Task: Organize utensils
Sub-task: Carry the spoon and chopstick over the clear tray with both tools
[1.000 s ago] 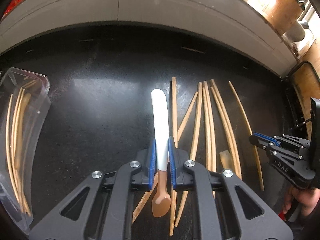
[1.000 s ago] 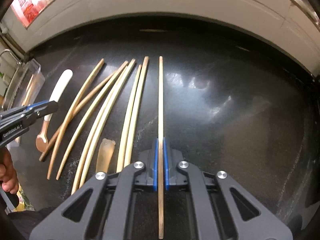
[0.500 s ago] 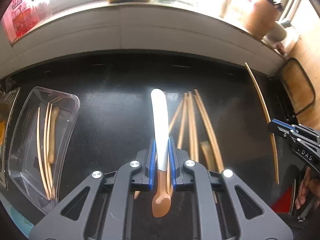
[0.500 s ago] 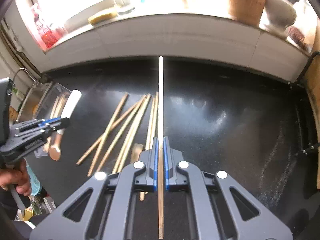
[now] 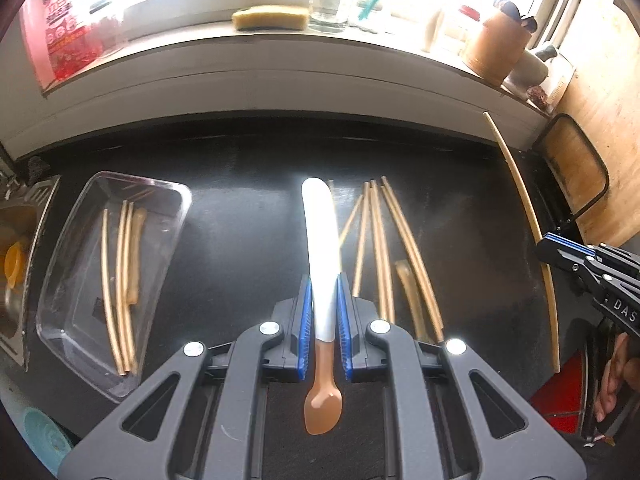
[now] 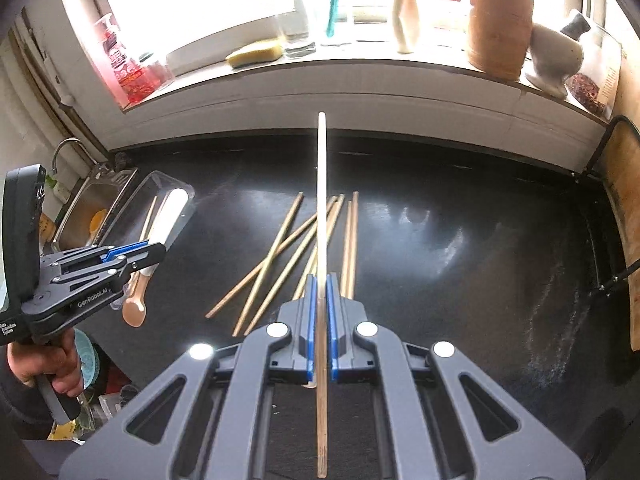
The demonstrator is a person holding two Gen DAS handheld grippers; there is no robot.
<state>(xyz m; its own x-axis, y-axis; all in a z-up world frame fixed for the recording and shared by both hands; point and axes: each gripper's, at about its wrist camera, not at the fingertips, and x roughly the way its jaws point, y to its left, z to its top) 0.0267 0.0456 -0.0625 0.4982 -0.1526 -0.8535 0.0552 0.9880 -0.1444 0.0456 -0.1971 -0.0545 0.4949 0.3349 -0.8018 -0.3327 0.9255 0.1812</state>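
My left gripper (image 5: 323, 316) grips a white-handled spoon (image 5: 320, 248), brown bowl toward me. My right gripper (image 6: 320, 320) grips one pale chopstick (image 6: 321, 200), pointing away.

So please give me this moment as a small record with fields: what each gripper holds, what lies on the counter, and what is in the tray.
left gripper: jaws shut on spoon, white handle, brown bowl
right gripper: jaws shut on one chopstick
counter: black; loose chopsticks in a heap, some crossing
tray: clear, on the counter's left; holds a few chopsticks
sink: left of tray
sill: sponge, bottles, jars
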